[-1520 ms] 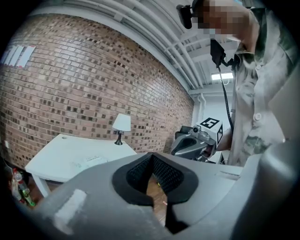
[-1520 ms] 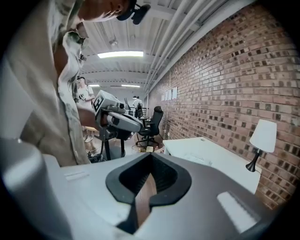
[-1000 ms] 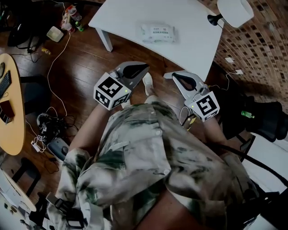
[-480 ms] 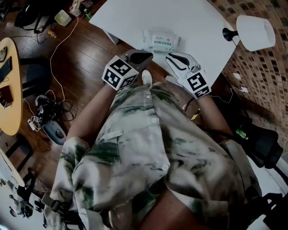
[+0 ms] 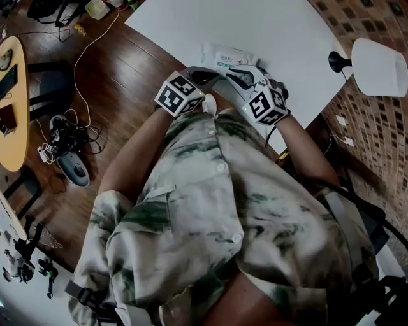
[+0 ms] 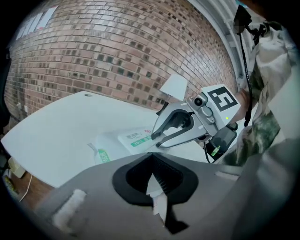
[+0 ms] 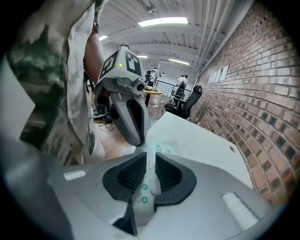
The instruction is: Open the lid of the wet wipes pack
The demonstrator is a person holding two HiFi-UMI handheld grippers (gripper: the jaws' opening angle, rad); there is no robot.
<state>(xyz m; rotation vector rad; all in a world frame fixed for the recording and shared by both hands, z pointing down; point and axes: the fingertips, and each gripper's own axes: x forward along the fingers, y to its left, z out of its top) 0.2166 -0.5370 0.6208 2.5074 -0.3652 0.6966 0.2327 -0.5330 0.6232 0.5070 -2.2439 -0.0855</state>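
Note:
The white wet wipes pack [image 5: 224,57] with a green label lies on the white table [image 5: 280,25], close to its near edge. Both grippers meet at the pack's near side. My left gripper [image 5: 203,74] is shut with its tip just short of the pack [image 6: 133,139]. My right gripper [image 5: 234,74] comes in from the right, and its tips [image 6: 155,140] rest at the label. In the right gripper view a thin white strip of the pack [image 7: 145,187] with green dots runs between the nearly closed jaws of my right gripper [image 7: 151,152]. The lid's state is hidden.
A white lamp [image 5: 381,66] on a black stem stands at the table's right end by the brick wall [image 5: 382,19]. Wooden floor on the left holds cables and a power strip [image 5: 64,143]. A yellow desk [image 5: 13,108] is at far left.
The person has stepped up to the table. Both grippers moved forward and toward each other, from well short of the table to the pack's near edge.

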